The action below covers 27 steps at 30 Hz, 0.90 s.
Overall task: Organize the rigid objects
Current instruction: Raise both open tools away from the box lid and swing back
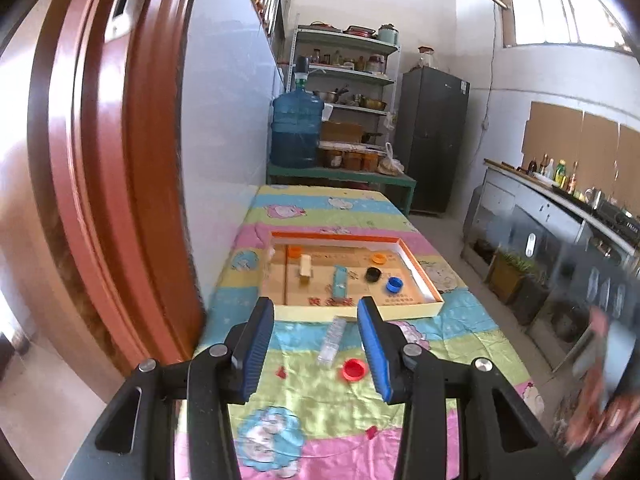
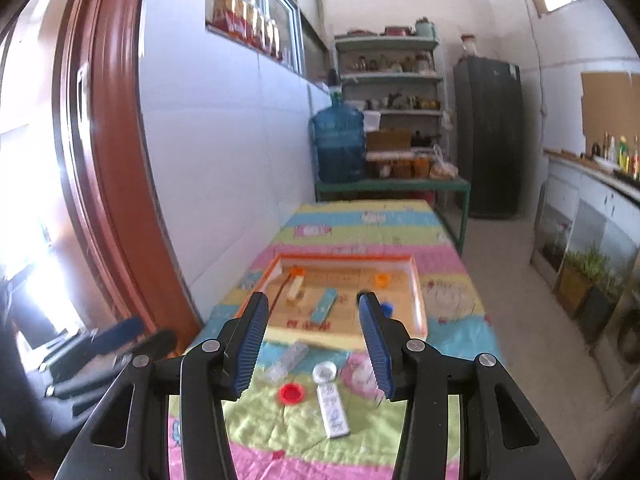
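Both claws, left (image 1: 316, 354) and right (image 2: 314, 346), hover apart and empty over the counter (image 1: 460, 320), where a red cap (image 1: 353, 369), clear tube (image 1: 331, 340) and what looks like a white stick (image 2: 333, 410) await pickup into the partly filled tray (image 1: 424, 276).

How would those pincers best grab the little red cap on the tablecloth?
The red cap lies flat with its open side up, so come straight down from above and pinch across its round rim, one finger on each side. The right gripper is already open above it, and the clear box lies close by.
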Each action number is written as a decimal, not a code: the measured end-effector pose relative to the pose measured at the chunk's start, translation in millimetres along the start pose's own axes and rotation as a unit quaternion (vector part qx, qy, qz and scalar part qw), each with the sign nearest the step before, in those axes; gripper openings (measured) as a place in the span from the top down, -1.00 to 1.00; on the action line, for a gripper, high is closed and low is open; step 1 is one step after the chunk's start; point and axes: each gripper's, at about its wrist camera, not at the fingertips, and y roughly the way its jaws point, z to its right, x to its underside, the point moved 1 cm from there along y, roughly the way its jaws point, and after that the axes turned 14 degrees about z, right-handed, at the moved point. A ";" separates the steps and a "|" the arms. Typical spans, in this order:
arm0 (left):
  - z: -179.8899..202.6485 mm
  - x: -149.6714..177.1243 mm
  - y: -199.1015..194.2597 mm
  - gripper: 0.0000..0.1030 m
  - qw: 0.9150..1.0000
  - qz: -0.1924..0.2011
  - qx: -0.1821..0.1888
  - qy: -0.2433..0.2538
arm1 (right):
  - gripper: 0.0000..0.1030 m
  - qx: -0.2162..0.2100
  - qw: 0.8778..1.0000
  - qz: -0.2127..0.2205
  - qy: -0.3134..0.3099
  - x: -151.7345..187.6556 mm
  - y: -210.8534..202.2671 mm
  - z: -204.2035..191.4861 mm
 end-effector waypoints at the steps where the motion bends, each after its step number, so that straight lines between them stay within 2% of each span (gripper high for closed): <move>1: -1.2 -7.1 -1.5 0.16 1.000 -0.001 0.001 0.004 | 0.05 0.003 1.000 0.007 -0.001 -9.7 -1.5 2.4; 5: -5.8 -36.2 -16.8 0.16 0.999 0.011 -0.020 0.025 | 0.05 0.002 0.999 0.040 0.006 -64.4 -14.6 12.6; 7: -4.5 -46.1 -22.7 0.16 0.999 0.015 -0.024 0.032 | 0.05 -0.024 0.998 0.052 0.036 -88.5 -27.0 15.4; 10: 1.8 -57.6 -31.5 0.16 0.998 0.027 -0.031 0.046 | 0.03 -0.093 0.990 0.059 0.090 -115.7 -53.1 12.9; 13: 11.9 -62.7 -36.4 0.16 0.998 0.030 -0.024 0.057 | 0.02 -0.125 0.987 0.074 0.074 -130.7 -84.3 0.0; 16: 18.1 -69.4 -35.5 0.16 0.998 0.019 0.003 0.061 | 0.00 -0.130 0.987 0.082 0.043 -132.1 -113.9 -11.3; 20: 23.4 -101.9 -22.3 0.16 0.997 -0.007 0.049 0.052 | -0.02 -0.166 0.983 0.053 0.054 -119.7 -125.4 -9.6; 25: 39.8 -151.4 -15.2 0.16 0.996 0.020 0.025 0.081 | -0.02 -0.154 0.987 0.034 0.002 -99.9 -115.8 -5.9; 27: 53.6 -165.1 -6.9 0.16 0.995 0.025 0.038 0.083 | -0.02 -0.138 0.990 0.029 -0.015 -88.1 -109.7 -0.7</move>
